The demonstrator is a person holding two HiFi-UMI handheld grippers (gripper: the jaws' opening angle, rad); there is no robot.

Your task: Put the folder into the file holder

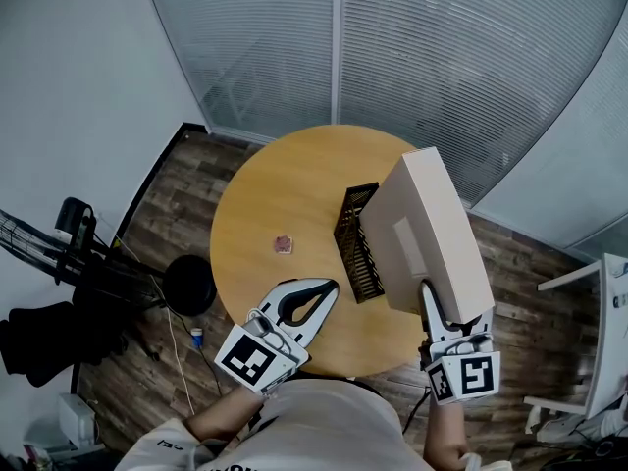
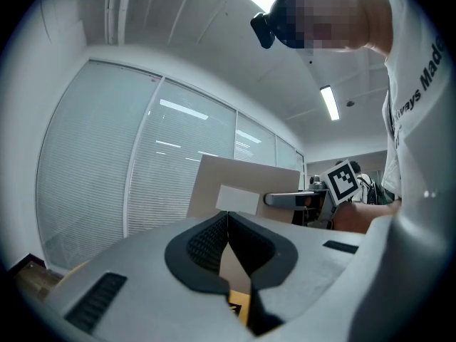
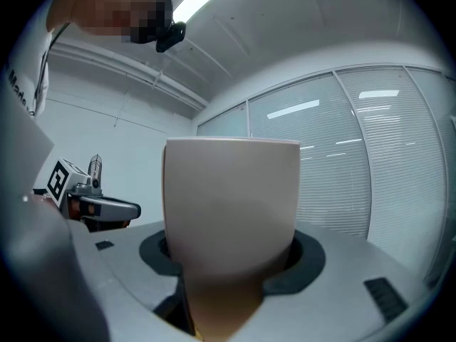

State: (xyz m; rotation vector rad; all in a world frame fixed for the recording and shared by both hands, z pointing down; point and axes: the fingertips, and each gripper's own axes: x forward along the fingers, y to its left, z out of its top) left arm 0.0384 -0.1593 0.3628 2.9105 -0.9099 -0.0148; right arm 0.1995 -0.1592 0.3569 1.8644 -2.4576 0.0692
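Two grippers are in play, and only one carries anything. At the table's [image 1: 285, 180] 6 o'clock edge my left gripper [image 1: 324, 292] hovers with its jaws pressed together on nothing, well short of the file holder [image 1: 355, 238], so it braces nothing. A small pinkish thing [image 1: 284, 244] lies at the holder's 9 o'clock. I cannot tell what it is, but a sliding holder would sweep it along. The black mesh holder sits open-topped near the table's 3 o'clock, and it looks light. The thick beige folder [image 1: 427, 224] hangs tilted just at the holder's 3 o'clock side, above it and not yet in a slot. My right gripper [image 1: 432, 307] pinches it by the near end only, jaws spread wide across its thickness, as the right gripper view shows [image 3: 231, 205]. My worries follow from that grip. With so much folder beyond the pads, it could pivot and droop. Its lower corner could catch the mesh wall or a divider and shove or tip the unbraced holder toward 9 o'clock. I cannot judge whether the slot is wide enough, so forcing it down risks jamming.
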